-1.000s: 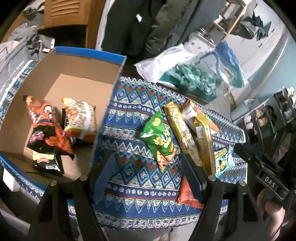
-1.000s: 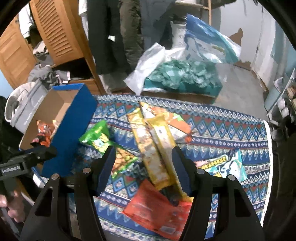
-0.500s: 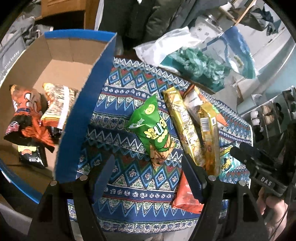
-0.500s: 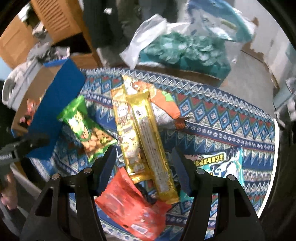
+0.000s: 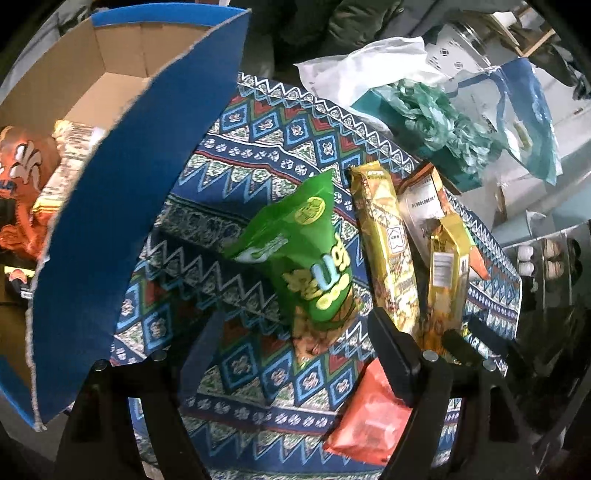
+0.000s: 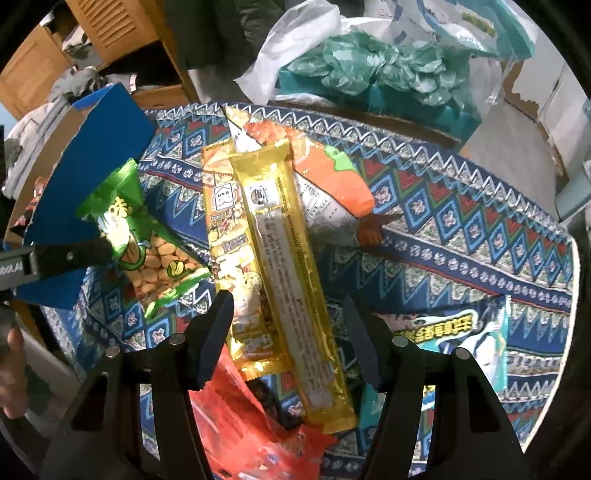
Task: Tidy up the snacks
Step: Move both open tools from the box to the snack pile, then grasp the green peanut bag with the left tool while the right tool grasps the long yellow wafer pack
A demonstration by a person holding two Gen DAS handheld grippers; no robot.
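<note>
A green snack bag (image 5: 310,258) lies on the patterned cloth (image 5: 258,155), just ahead of my open, empty left gripper (image 5: 295,332). It also shows in the right wrist view (image 6: 147,243), with a left gripper finger (image 6: 70,254) beside it. Two long yellow packs (image 6: 284,258) lie side by side; my open right gripper (image 6: 288,317) straddles their near ends without touching. A red pack (image 6: 251,435) lies below. The blue-walled cardboard box (image 5: 122,192) at left holds orange and striped snack bags (image 5: 26,177).
An orange-and-white bag (image 6: 325,184) and a teal printed pack (image 6: 461,339) lie on the cloth to the right. Plastic bags with green material (image 6: 369,70) sit behind the table. Wooden cabinets (image 6: 110,26) stand at the back left.
Both grippers have dropped closer to the table. The left one moved right from the box toward the green bag. The right one moved down over the yellow packs.
</note>
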